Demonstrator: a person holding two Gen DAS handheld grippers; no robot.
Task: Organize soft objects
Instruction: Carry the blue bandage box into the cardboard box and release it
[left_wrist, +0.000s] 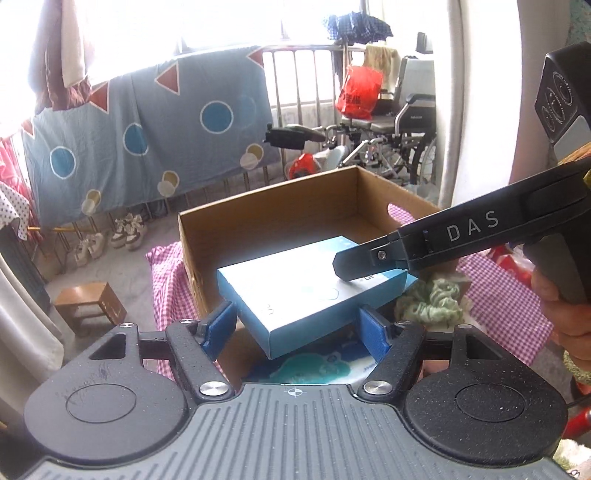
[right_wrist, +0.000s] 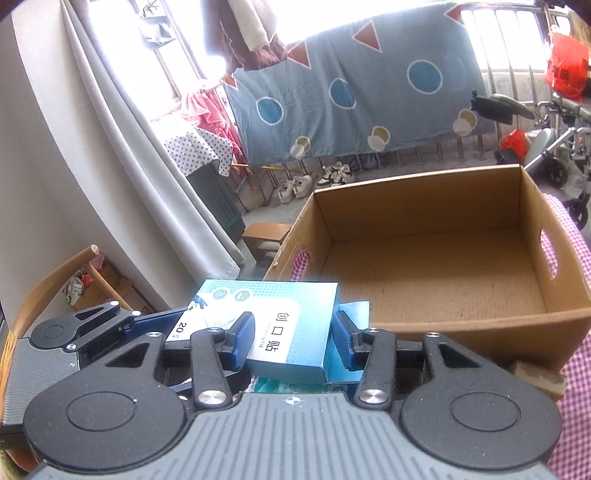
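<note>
Both hand-held grippers, left (left_wrist: 295, 326) and right (right_wrist: 293, 341), grasp one blue box (left_wrist: 314, 291) beside one empty cardboard box (right_wrist: 436, 258).

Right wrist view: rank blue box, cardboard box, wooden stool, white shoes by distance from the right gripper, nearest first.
1. Blue box, between the fingers of the right gripper.
2. Cardboard box, just ahead, to the right.
3. Wooden stool, on the floor beyond, left of the cardboard box.
4. White shoes, farthest, under the railing.

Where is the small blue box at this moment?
The blue box is between both tongs, left tongs and right tongs, just before the cardboard box's near wall.
</note>
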